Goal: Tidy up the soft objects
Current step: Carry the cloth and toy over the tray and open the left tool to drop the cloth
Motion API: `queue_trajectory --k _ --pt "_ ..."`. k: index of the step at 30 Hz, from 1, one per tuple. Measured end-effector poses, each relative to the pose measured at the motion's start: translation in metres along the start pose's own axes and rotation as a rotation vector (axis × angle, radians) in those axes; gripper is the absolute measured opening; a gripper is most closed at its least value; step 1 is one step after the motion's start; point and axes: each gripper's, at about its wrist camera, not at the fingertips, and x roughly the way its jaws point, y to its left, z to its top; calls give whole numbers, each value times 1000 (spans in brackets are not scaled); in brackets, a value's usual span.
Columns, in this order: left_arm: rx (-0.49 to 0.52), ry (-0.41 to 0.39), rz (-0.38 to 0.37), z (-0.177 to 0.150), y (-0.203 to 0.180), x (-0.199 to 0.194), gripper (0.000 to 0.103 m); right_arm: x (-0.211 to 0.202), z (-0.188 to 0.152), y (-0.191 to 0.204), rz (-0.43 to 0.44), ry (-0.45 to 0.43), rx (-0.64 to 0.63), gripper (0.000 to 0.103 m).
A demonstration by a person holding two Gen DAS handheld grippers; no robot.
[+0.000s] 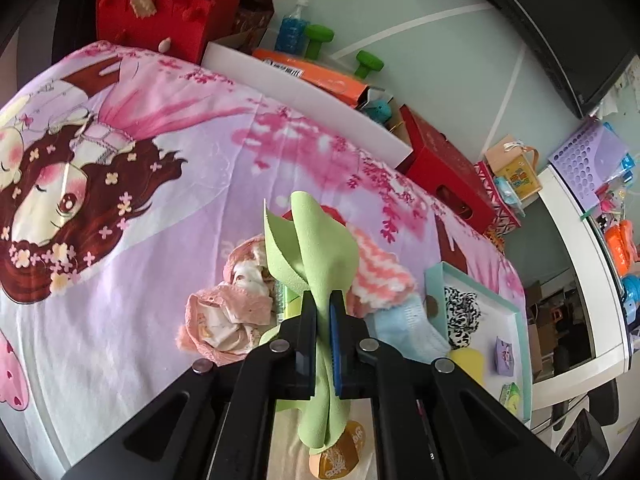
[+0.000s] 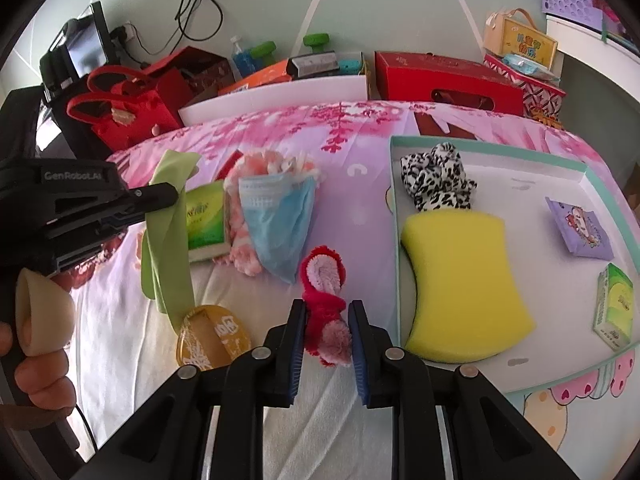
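Both claws are closed on something soft. Left gripper (image 1: 323,308) has its jaws pressed on the green cloth (image 1: 320,240), which hangs folded from the pads down to the orange pouch (image 2: 214,340) on the pink blanket (image 1: 160,208). Right gripper (image 2: 326,320) pinches the red fluffy item (image 2: 324,312) low over the blanket, just beside the tray (image 2: 492,148). In this tray lie already the yellow sponge (image 2: 464,284), the spotted cloth (image 2: 436,180) and two small packets. I judge that the step in hand is to carry the green cloth into the tray. To do it well, lift until the hanging end is free from the pouch, pass above the blue mask (image 2: 280,224), and release only over a bare part of the tray
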Motion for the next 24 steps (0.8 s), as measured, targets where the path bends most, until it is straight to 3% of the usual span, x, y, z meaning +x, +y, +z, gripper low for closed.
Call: queue_trajectory --k 14,19,24 --pt "32 -156 -73 7 -16 -57 5 -21 9 -5 -6 -90 15 23" --pt "80 -157 -116 2 -37 -59 5 -30 12 -9 -23 -121 20 23" --pt "157 -138 -160 -9 -68 -48 5 -41 17 -30 -97 -161 50 23"
